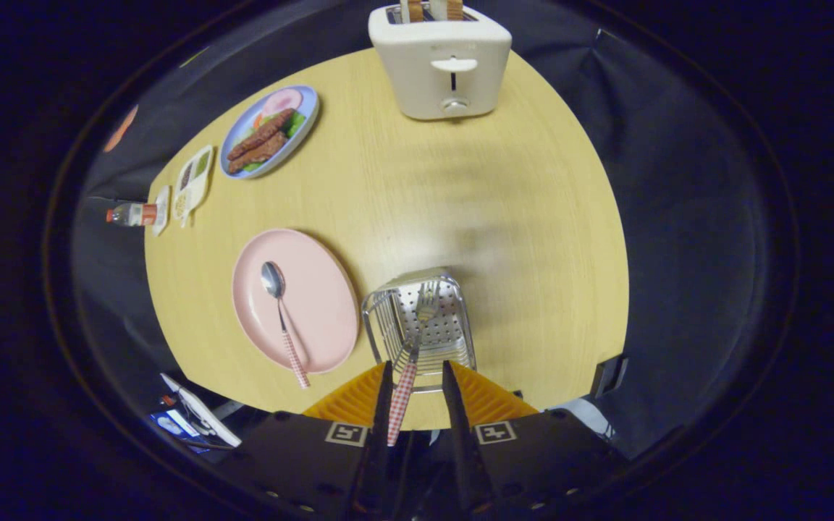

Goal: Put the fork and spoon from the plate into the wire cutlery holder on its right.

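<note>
Over the wire cutlery holder (420, 322) near the bench's (518, 217) front edge, the tongs (417, 370) stand released, the fork (411, 354) leaning inside, so the spoon (283, 318) on the plate (326, 304) looks next.

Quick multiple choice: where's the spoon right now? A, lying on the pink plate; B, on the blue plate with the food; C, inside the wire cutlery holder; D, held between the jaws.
A: the spoon lies on the pink plate, left of the wire cutlery holder, while the fork sits between the gripper jaws over the holder.
</note>
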The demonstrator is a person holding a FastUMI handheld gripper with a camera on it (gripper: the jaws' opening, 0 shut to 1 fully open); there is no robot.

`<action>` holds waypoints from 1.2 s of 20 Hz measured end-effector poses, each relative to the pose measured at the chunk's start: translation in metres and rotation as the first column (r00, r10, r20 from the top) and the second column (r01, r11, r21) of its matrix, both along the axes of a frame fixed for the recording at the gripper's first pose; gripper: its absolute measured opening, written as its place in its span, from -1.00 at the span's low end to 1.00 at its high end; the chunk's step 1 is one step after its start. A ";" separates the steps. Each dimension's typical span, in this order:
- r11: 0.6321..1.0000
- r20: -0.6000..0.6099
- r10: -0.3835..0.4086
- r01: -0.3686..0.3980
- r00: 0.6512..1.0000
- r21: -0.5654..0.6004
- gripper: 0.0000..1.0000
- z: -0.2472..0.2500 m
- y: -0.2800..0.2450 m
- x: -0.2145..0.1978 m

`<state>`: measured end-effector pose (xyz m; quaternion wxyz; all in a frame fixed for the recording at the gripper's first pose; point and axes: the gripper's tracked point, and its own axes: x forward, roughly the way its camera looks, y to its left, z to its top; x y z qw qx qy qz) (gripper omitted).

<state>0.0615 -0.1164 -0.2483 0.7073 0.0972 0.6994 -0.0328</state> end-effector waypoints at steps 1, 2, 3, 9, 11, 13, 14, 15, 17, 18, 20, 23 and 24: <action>1.000 0.060 0.016 -0.016 0.998 -0.004 0.00 0.007 0.002 0.006; 0.999 0.127 0.030 -0.027 0.991 -0.019 0.09 0.014 0.003 0.014; 0.999 0.194 0.043 -0.038 0.980 -0.026 0.17 0.022 0.008 0.020; 0.983 0.569 0.181 -0.170 0.802 -0.074 0.73 0.060 0.066 0.030; 0.969 0.652 0.240 -0.222 0.719 -0.111 0.83 0.059 0.091 0.021; 0.960 0.700 0.265 -0.249 0.663 -0.128 0.93 0.050 0.115 0.008; 0.958 0.714 0.264 -0.264 0.648 -0.113 0.93 0.043 0.129 0.001; 0.954 0.717 0.271 -0.281 0.643 -0.109 0.94 0.032 0.142 -0.008; 0.948 0.704 0.295 -0.291 0.646 -0.130 0.94 0.008 0.153 -0.019; 0.948 0.692 0.295 -0.293 0.659 -0.125 0.94 -0.005 0.158 -0.024; 0.956 0.678 0.271 -0.275 0.683 -0.105 0.94 -0.028 0.167 -0.029; 0.962 0.654 0.258 -0.255 0.711 -0.102 0.94 -0.056 0.176 -0.032; 0.961 0.645 0.261 -0.255 0.718 -0.106 0.94 -0.064 0.177 -0.031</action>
